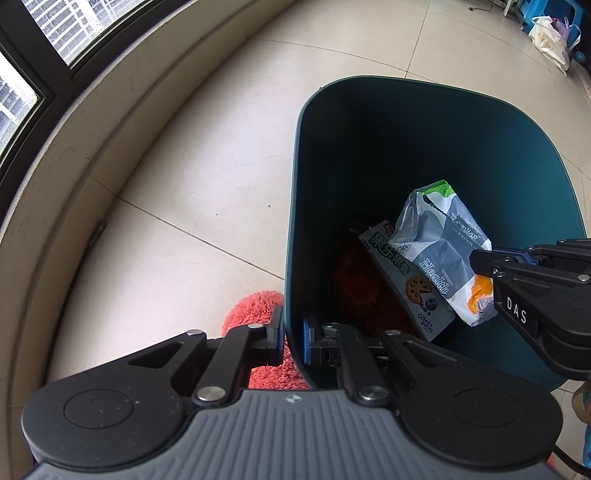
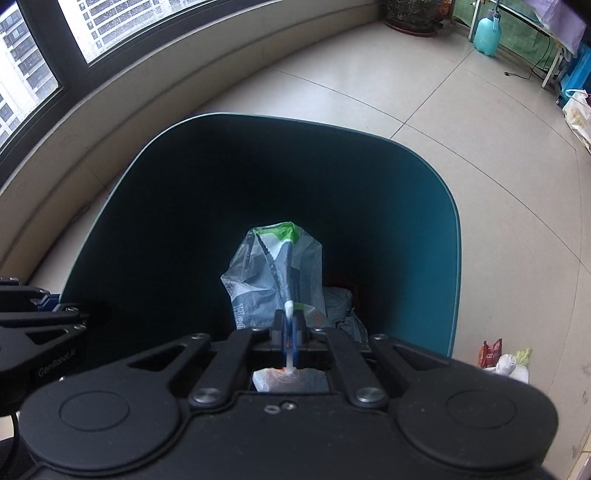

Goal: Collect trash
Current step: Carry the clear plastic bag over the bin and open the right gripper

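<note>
A dark teal trash bin [image 1: 461, 122] stands on the tiled floor. My left gripper [image 1: 293, 341] is shut on the bin's near rim, one finger outside and one inside. My right gripper [image 2: 290, 325] is shut on a grey, white and green tissue wrapper [image 2: 273, 273] and holds it over the bin's opening. The wrapper [image 1: 439, 251] and the right gripper [image 1: 491, 266] also show in the left wrist view. A green snack box [image 1: 402, 280] lies inside the bin beneath the wrapper. The left gripper [image 2: 92, 314] shows at the left of the right wrist view.
A red fluffy mat [image 1: 255, 306] lies under the bin's near side. More wrappers [image 2: 506, 360] lie on the floor right of the bin. A curved window ledge [image 1: 74, 155] runs along the left. Bags [image 1: 550, 40] and a teal jug [image 2: 487, 33] stand far off.
</note>
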